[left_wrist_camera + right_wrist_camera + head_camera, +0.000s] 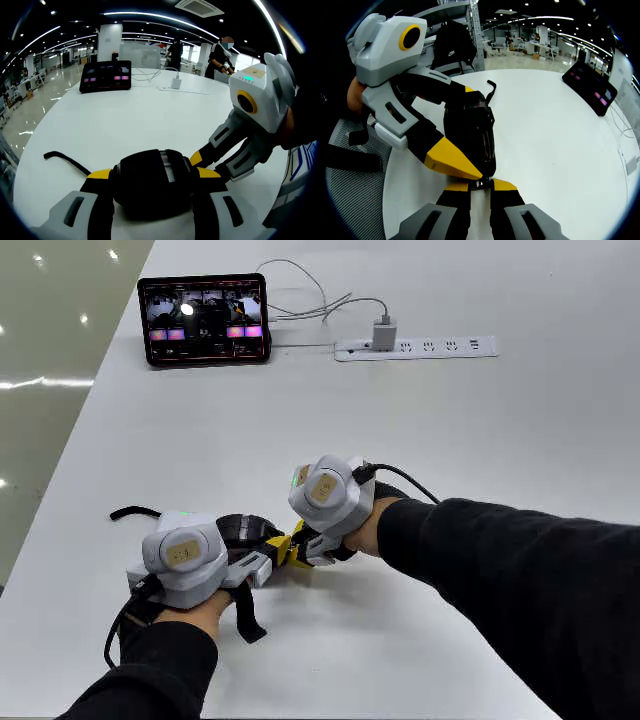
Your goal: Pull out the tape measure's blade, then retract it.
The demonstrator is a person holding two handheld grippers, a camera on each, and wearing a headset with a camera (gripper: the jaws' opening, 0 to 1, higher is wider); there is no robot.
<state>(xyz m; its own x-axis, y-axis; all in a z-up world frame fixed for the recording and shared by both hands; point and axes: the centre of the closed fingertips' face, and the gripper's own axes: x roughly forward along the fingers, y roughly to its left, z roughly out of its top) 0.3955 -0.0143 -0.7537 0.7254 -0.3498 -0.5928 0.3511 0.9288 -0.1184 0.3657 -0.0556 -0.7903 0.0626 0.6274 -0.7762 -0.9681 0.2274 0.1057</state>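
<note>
Extraction is not yet begun: tape measure is clamped in left claw, blade tip seemingly pinched by right claw; pull-out and retraction remain.

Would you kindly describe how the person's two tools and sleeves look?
The left tool and right tool share pale grey housings, tan square labels on top, black jaws with yellow tips, and black cables. Both sleeves are black.

tablet, power strip, charger
</note>
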